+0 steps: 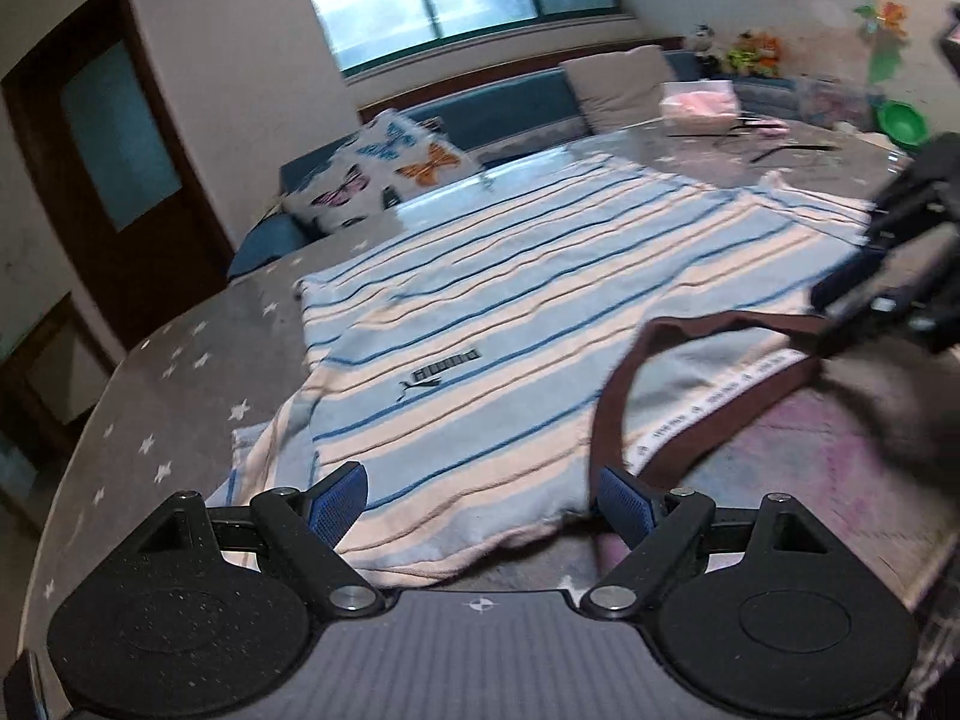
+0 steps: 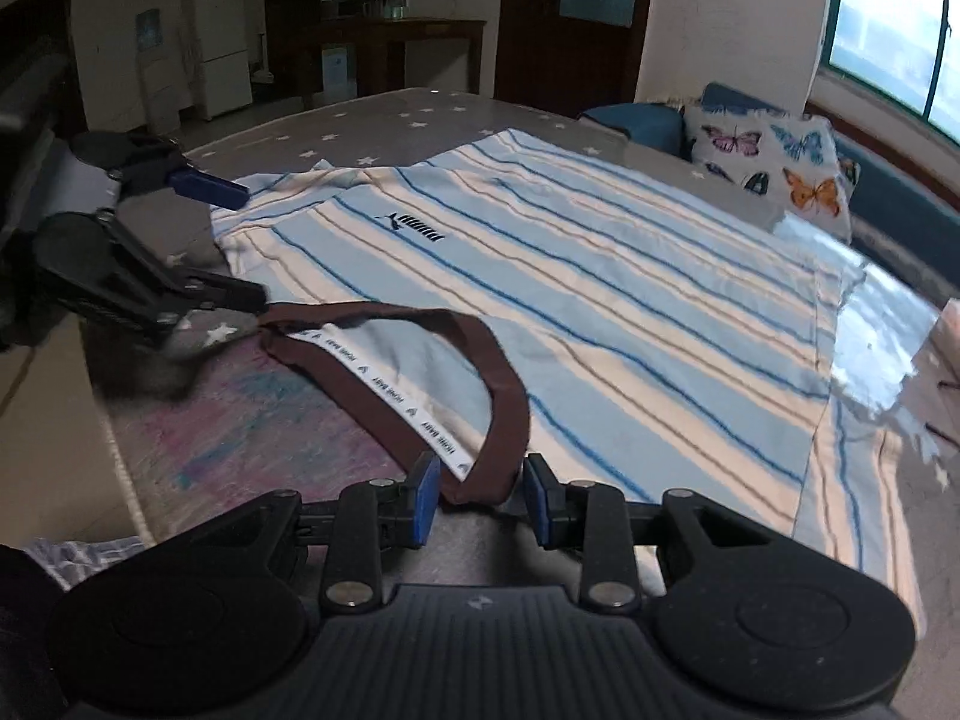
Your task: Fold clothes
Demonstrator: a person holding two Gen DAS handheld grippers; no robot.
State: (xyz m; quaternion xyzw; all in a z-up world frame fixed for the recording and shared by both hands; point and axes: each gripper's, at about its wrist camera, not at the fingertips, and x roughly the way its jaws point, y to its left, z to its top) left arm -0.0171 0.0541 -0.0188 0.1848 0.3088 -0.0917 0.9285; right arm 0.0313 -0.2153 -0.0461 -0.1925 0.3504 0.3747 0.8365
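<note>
Spread flat on the star-print table: striped T-shirt, soft, light, limp, best pinched at shoulder seams beside the brown collar. Left gripper and right gripper both released, straddling fabric.

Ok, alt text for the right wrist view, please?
The right tongs hang open around the brown collar of a blue-and-cream striped Puma T-shirt spread flat on a star-print table. The left tongs, also open, sit at the shirt's far shoulder.
</note>
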